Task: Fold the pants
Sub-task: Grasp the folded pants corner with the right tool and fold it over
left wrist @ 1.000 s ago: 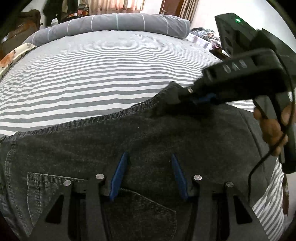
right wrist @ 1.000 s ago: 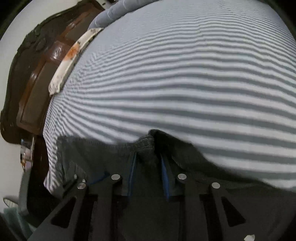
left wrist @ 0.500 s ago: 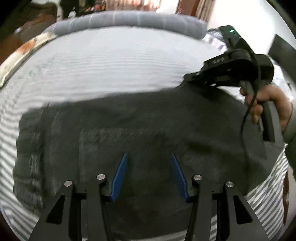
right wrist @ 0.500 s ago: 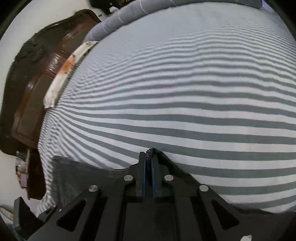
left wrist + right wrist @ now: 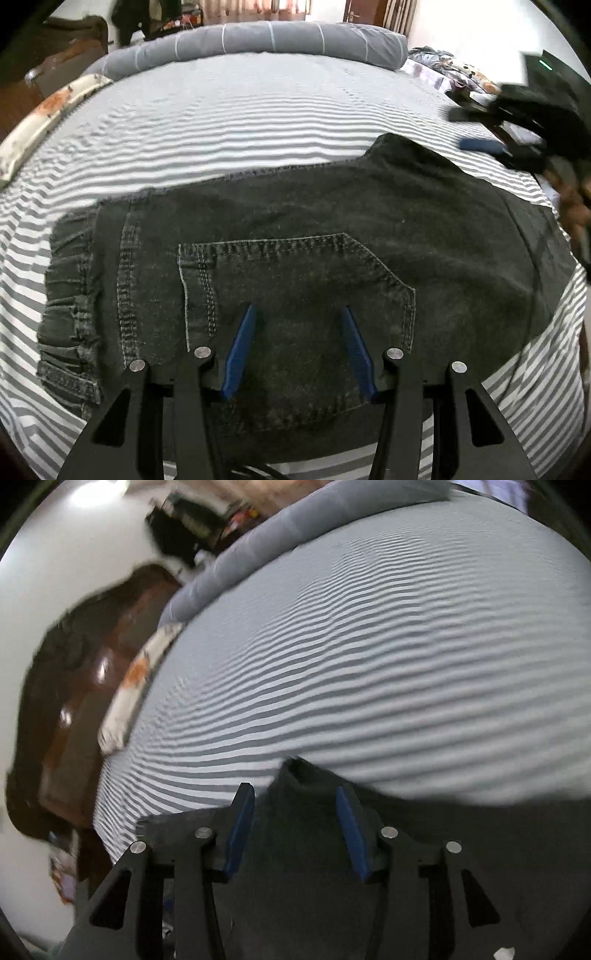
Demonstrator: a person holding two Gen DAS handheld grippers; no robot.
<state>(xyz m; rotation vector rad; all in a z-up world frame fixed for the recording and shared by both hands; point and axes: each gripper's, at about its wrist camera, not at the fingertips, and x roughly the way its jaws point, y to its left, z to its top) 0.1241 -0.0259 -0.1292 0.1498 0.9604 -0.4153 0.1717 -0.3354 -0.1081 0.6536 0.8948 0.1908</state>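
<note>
The bed, in its grey-striped sheet, is filling both views, and the pants are lying across the lower half of the left wrist picture, folded into a dark block with the elastic waistband at lower left and a back pocket facing up in the middle. They are looking like soft but fairly heavy denim: limp enough to sag from a pinch, thick at the seams and waistband, not slippery. I am guessing the stitched edges or a corner would be the surest hold.

The left gripper is hovering over the pocket, jaws spread about halfway, pinching nothing. The right gripper, blurred at the upper right of the left view, has just been opening its jaws; a peaked corner of the pants is standing between them, the pads seemingly clear of it.
</note>
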